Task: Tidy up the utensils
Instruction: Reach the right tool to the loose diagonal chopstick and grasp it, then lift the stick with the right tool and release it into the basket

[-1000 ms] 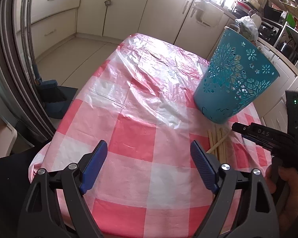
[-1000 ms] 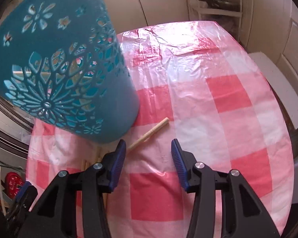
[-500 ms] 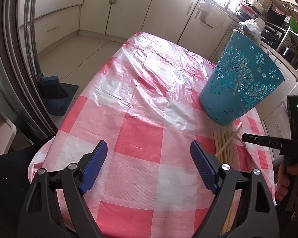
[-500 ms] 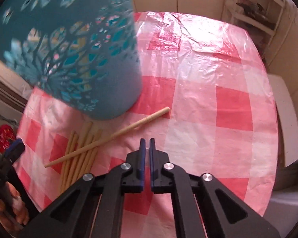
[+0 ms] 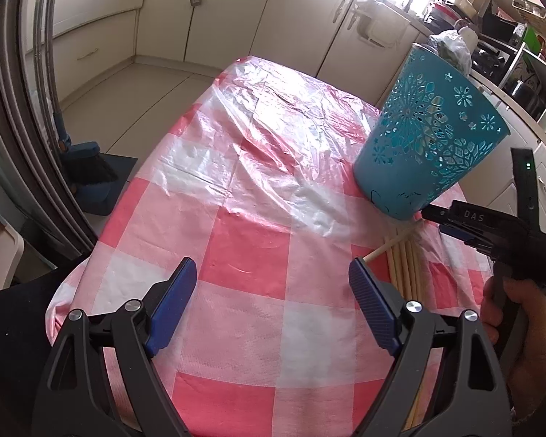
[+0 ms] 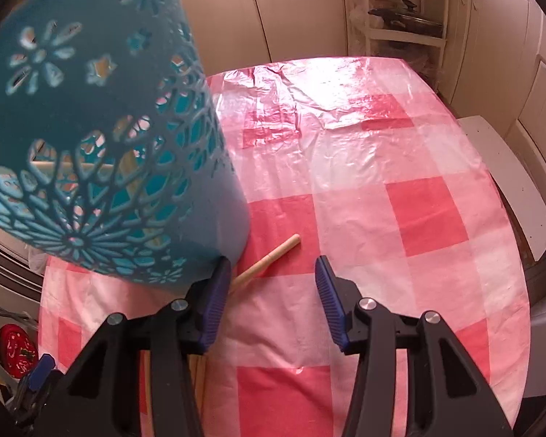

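Observation:
A teal cut-out basket [image 5: 424,145] stands on the pink checked table [image 5: 258,196]; it fills the upper left of the right wrist view [image 6: 102,153]. Several wooden sticks [image 5: 404,266] lie on the cloth just in front of it. One stick [image 6: 269,258] lies crosswise, its end free on the cloth. My right gripper [image 6: 271,295] is open, low over that stick, with its left finger next to the basket's base. It shows from the side in the left wrist view [image 5: 440,218]. My left gripper [image 5: 273,306] is open and empty over the table's near end.
Cream kitchen cabinets [image 5: 236,25] ring the room. A dark brush and dustpan [image 5: 87,174] stand on the floor left of the table. A white stool [image 6: 509,185] sits at the table's right side. A cluttered counter [image 5: 509,36] runs behind the basket.
My right gripper was open, shut empty half a second ago, and is open again, now closer to the basket and the crosswise stick. My left gripper stayed open and shifted only slightly.

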A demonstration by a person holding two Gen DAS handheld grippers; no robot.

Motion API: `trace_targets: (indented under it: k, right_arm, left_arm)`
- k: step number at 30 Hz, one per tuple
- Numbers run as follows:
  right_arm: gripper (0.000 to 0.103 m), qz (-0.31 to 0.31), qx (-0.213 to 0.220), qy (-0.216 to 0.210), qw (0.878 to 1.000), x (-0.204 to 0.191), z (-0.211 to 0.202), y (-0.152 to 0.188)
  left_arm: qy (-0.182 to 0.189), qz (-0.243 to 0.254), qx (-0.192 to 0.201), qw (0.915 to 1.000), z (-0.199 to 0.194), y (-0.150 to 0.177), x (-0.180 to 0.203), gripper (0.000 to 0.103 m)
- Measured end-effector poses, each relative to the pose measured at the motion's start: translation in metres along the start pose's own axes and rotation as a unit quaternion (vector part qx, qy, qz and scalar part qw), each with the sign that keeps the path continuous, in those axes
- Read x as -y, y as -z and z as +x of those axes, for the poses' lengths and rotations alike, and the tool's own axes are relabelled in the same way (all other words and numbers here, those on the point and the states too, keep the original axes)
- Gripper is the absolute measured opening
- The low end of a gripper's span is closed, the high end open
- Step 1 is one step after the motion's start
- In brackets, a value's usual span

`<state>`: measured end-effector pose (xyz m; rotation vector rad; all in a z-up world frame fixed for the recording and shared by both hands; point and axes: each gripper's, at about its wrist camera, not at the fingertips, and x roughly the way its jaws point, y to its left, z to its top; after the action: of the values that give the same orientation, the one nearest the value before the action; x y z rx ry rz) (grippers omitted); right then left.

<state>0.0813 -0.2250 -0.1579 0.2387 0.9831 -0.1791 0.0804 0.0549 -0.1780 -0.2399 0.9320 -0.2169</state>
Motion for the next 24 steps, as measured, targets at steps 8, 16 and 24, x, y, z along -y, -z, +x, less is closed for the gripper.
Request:
trace_targets:
  k: [8,16,24]
  right_arm:
    - [0.023,-0.012,-0.043,-0.026,0.999,0.007,-0.007,0.005]
    - [0.023,-0.019,-0.061,-0.042,0.997,0.030,-0.015,0.021]
    - [0.011,-0.055,-0.080,-0.026,0.995,0.022,-0.007,0.009]
  left_arm:
    - [0.043,0.103,-0.033,0.9932,0.015,-0.017,0.043,0.082]
    - [0.055,0.167,-0.046,0.9833,0.027,-0.021,0.071,0.082]
    - [0.062,0.129,-0.058,0.9880,0.034,-0.006,0.053,0.083]
